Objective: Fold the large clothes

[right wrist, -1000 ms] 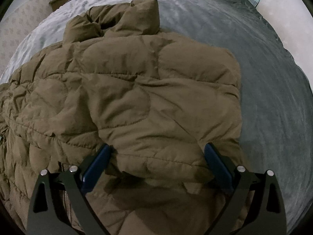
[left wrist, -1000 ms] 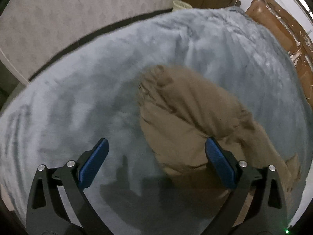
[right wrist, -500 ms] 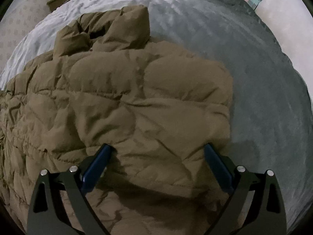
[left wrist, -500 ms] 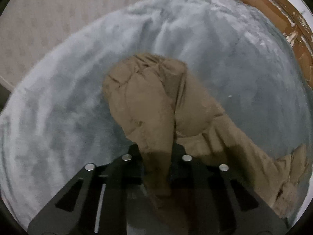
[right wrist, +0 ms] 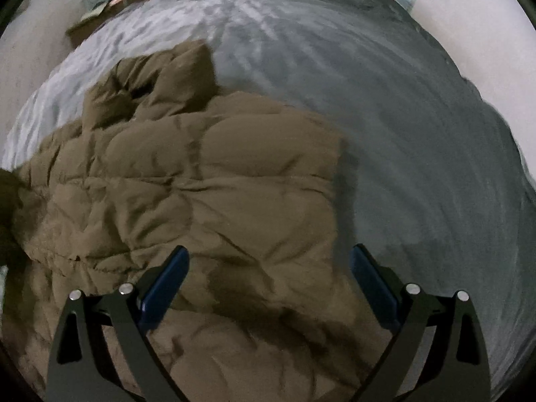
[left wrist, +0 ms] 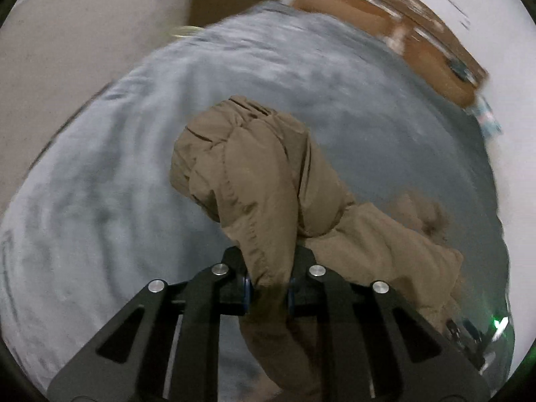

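Sleeve fabric of the brown jacket (left wrist: 268,181) is pinched by the left gripper (left wrist: 268,288); the jacket's body lies rightward, beneath the spread right gripper (right wrist: 268,284).

An olive-brown quilted jacket (right wrist: 201,201) is seen on a bed (right wrist: 418,167) covered in plush blue-grey fabric. Both claws are black with blue pads: the left claw (left wrist: 268,288) and the right claw (right wrist: 268,284). Silver rivets are set in the black arms. Brown wooden furniture (left wrist: 402,23) is seen behind.
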The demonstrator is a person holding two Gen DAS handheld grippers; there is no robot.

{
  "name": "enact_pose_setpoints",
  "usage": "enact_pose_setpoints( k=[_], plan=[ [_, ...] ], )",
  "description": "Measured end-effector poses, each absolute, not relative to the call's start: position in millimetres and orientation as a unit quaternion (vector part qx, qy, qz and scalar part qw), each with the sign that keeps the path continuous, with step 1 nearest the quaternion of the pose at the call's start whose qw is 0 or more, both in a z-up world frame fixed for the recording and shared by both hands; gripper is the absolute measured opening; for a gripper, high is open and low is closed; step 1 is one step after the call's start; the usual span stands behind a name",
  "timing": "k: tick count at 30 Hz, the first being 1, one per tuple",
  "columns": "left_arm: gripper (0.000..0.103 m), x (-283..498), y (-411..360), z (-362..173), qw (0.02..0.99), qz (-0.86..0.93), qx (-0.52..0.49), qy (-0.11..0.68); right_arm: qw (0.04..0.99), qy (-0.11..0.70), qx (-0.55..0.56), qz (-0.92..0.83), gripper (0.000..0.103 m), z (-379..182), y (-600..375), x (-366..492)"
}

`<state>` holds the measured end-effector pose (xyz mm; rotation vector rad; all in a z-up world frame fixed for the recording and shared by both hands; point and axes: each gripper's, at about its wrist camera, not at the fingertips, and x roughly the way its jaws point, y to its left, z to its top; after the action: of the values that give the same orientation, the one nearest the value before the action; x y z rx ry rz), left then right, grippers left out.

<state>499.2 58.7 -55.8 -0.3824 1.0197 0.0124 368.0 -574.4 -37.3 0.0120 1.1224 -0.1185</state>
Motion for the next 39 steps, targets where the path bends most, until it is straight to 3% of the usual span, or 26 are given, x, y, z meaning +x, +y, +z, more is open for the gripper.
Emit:
enact_pose_setpoints(
  k=[7, 13, 14, 16, 17, 18, 24, 31, 39],
  plan=[
    [0.012, 492.1, -104.5, -75.3, 0.846, -0.114, -0.104, 0.511, 0.847, 0.526, 0.028, -0.071, 0.097, -26.6, -614.0, 347.0],
    [0.013, 494.0, -165.6, -96.2, 0.845, -0.128, -0.033, 0.518, 0.839, 0.535, 0.046, -0.084, 0.097, -33.2, -635.1, 335.7],
    [0.016, 493.0, -170.0, -98.8, 0.846, -0.127, -0.024, 0.518, 0.838, 0.537, 0.043, -0.085, 0.097, -35.2, -635.7, 333.8],
    [0.039, 487.8, -182.4, -97.4, 0.847, -0.125, -0.012, 0.516, 0.835, 0.542, 0.037, -0.086, 0.097, -39.7, -636.1, 332.6],
    [0.064, 480.3, -179.4, -94.9, 0.847, -0.131, -0.014, 0.516, 0.835, 0.543, 0.035, -0.085, 0.097, -40.7, -636.2, 331.7],
    [0.077, 475.6, -180.6, -89.9, 0.849, -0.136, -0.017, 0.51, 0.835, 0.543, 0.033, -0.085, 0.097, -41.5, -636.6, 330.7],
    [0.085, 466.3, -185.9, -54.2, 0.851, -0.178, -0.015, 0.493, 0.839, 0.536, 0.036, -0.08, 0.097, -34.9, -635.0, 323.3],
    [0.093, 442.7, -141.2, -11.1, 0.869, -0.175, -0.028, 0.461, 0.843, 0.533, 0.017, -0.068, 0.097, -28.2, -609.9, 322.7],
    [0.097, 440.8, -56.5, -16.0, 0.877, -0.098, -0.026, 0.469, 0.842, 0.538, -0.007, -0.044, 0.097, -24.3, -566.4, 323.4]
  ],
)
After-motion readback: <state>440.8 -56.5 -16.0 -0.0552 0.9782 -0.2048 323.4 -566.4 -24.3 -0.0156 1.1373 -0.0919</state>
